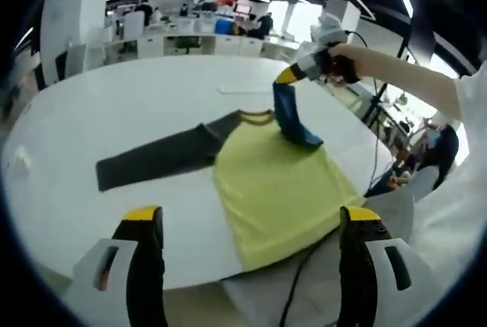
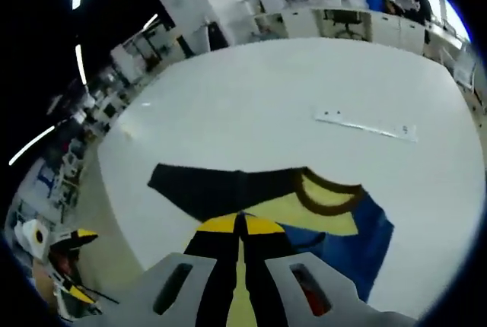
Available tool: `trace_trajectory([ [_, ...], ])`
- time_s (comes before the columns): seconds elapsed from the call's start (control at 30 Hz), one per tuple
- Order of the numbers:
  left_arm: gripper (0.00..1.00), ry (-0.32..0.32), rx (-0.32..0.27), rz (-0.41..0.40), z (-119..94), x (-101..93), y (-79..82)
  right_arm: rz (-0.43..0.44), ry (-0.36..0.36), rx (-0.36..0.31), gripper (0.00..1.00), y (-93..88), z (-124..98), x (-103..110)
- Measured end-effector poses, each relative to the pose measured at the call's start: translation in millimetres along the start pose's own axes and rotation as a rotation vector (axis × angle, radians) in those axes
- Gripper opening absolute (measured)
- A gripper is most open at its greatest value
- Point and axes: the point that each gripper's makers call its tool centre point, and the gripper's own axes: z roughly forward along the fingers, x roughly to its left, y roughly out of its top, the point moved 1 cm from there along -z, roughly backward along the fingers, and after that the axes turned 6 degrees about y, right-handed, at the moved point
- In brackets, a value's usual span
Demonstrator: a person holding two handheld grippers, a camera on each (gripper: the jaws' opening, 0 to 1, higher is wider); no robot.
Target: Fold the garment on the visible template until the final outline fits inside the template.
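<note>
Shirt (image 1: 281,190), yellow body, brown collar (image 1: 257,118), dark grey sleeve (image 1: 160,158) and blue sleeve (image 1: 293,122), lies flat on the white table (image 1: 137,91).

Your right gripper (image 2: 242,224) has its jaws pressed together, clamped on the blue sleeve; in the left gripper view you see it (image 1: 293,74) lifted over the shirt's far right shoulder with the sleeve hanging from it down onto the yellow body. Your left gripper (image 1: 251,224) has its jaws well apart, nothing between them, hovering off the near table edge just short of the shirt hem.

Outward: the grey sleeve is spread out flat to the left, not folded. The yellow body is at full length, its near hem at the table edge. A thin white strip (image 2: 365,125) lies on the far table, apart from the shirt. No template outline that I can make out under the garment.

Progress looks early: first sleeve fold is mid-way, blue sleeve not laid down yet. Left to do: grey sleeve in, then body folded up, then check the fit.
</note>
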Motion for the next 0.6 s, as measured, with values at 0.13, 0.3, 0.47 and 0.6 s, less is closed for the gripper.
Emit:
trace_trajectory([
  [0.13, 0.93, 0.003, 0.005, -0.003, 1, 2.1, -2.0, 0.111, -0.011, -0.143, 0.02, 24.0, -10, -4],
  [0.3, 0.92, -0.007, 0.008, -0.003, 5, 1.0, -1.9, 0.261, 0.021, -0.219, 0.02, 26.6, -4, 4],
  [0.47, 0.92, -0.019, 0.007, 0.002, 6, -1.2, -0.7, 0.206, -0.009, -0.144, 0.02, 8.3, 16, 3],
  [0.6, 0.92, -0.018, 0.007, -0.005, 6, 2.4, -2.1, 0.179, -0.034, -0.077, 0.02, -9.1, 31, -3],
])
